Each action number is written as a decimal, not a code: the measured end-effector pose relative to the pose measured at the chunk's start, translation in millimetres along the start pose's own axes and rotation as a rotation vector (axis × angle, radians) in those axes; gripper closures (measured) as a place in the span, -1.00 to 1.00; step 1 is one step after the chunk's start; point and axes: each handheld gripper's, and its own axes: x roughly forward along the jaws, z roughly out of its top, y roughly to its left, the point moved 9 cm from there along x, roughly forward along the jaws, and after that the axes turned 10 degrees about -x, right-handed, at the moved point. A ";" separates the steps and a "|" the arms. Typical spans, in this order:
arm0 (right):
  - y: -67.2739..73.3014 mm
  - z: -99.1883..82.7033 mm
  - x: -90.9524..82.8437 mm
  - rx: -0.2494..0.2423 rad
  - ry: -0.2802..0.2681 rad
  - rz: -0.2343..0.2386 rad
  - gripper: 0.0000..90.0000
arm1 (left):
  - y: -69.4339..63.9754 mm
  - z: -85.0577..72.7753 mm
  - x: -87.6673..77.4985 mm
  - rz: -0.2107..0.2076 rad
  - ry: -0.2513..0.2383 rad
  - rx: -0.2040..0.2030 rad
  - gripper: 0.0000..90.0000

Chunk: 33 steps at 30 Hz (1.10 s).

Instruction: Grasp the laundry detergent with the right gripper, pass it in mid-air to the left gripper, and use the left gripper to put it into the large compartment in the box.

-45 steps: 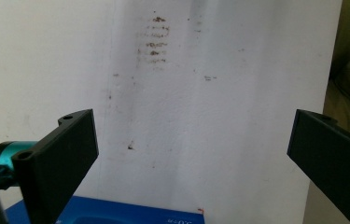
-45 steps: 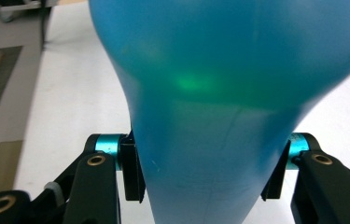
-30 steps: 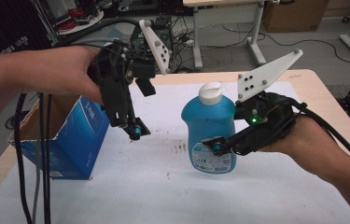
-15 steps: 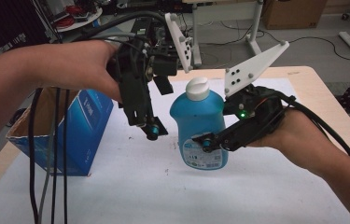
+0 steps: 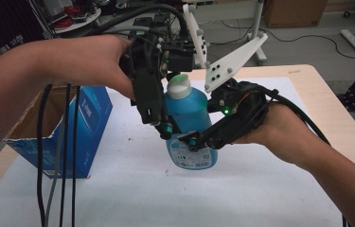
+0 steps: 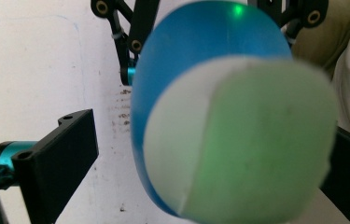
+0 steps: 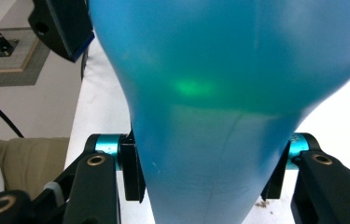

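A blue bottle [image 5: 190, 116] with a white cap [image 5: 180, 86] stands upright over the white sheet, and my right gripper [image 5: 199, 140] is shut on its lower body from the right. In the right gripper view both pads press the bottle [image 7: 219, 84] at its narrow waist, right gripper [image 7: 205, 173]. My left gripper [image 5: 169, 125] points down from above, open, with its jaws on either side of the bottle's top. In the left gripper view the cap [image 6: 242, 140] sits between the spread jaws of the left gripper [image 6: 205, 163], the left jaw standing clear of it.
An open blue cardboard box [image 5: 86, 127] stands at the table's left. Black cables [image 5: 61, 156] hang from the left gripper in front of it. A white sheet [image 5: 118, 189] covers the wooden table [image 5: 317, 80]. Desks and boxes stand beyond the far edge.
The left gripper has moved right, from beside the box to over the bottle's cap. The right gripper has carried the bottle leftward and slightly up.
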 end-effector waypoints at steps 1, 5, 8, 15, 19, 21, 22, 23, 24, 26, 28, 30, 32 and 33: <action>0.6 1.2 1.4 0.001 0.000 0.003 0.04 | 0.0 -0.4 -0.4 0.000 0.002 0.000 -0.96; 1.5 4.3 5.2 0.003 0.002 0.012 0.04 | -0.6 -1.4 -0.6 0.000 0.004 0.001 -0.96; 0.1 4.8 7.1 0.001 0.008 0.011 0.04 | -1.7 -1.5 -0.5 -0.003 0.003 0.000 -0.89; 0.2 6.0 7.2 -0.003 0.006 0.013 0.03 | -1.9 -1.8 0.6 -0.009 0.013 0.022 -0.77; -0.4 6.0 7.0 -0.008 0.003 0.010 0.03 | -1.1 -1.1 0.9 -0.009 0.010 0.017 -0.74; -0.4 6.2 7.6 -0.009 0.002 0.010 0.03 | -1.0 -1.5 1.4 -0.014 0.011 0.025 -0.66; -0.4 6.2 7.6 -0.009 0.002 0.010 0.03 | -1.0 -1.5 1.4 -0.014 0.011 0.025 -0.65; -0.2 6.7 7.8 -0.010 -0.001 0.012 0.03 | -0.9 -1.7 1.6 -0.013 0.013 0.025 -0.64; -0.4 6.7 8.0 -0.009 -0.002 0.012 0.03 | -0.7 -1.8 1.6 -0.014 0.012 0.028 -0.63; -0.3 6.6 8.3 -0.007 -0.002 0.013 0.03 | -1.3 -2.0 0.7 -0.024 0.006 0.038 -0.51; -0.4 5.5 9.4 -0.009 0.003 0.013 0.03 | -1.5 -2.7 0.2 -0.028 0.006 0.040 -0.50; -0.4 5.3 10.1 -0.009 0.003 0.013 0.03 | -1.3 -3.3 0.4 -0.027 0.009 0.045 -0.40; -0.4 5.5 10.3 -0.009 0.002 0.014 0.03 | -1.5 -3.4 1.2 -0.026 0.007 0.041 -0.40; -0.6 6.3 10.4 -0.011 -0.003 0.015 0.03 | -1.2 -4.3 1.4 -0.028 0.015 0.048 -0.37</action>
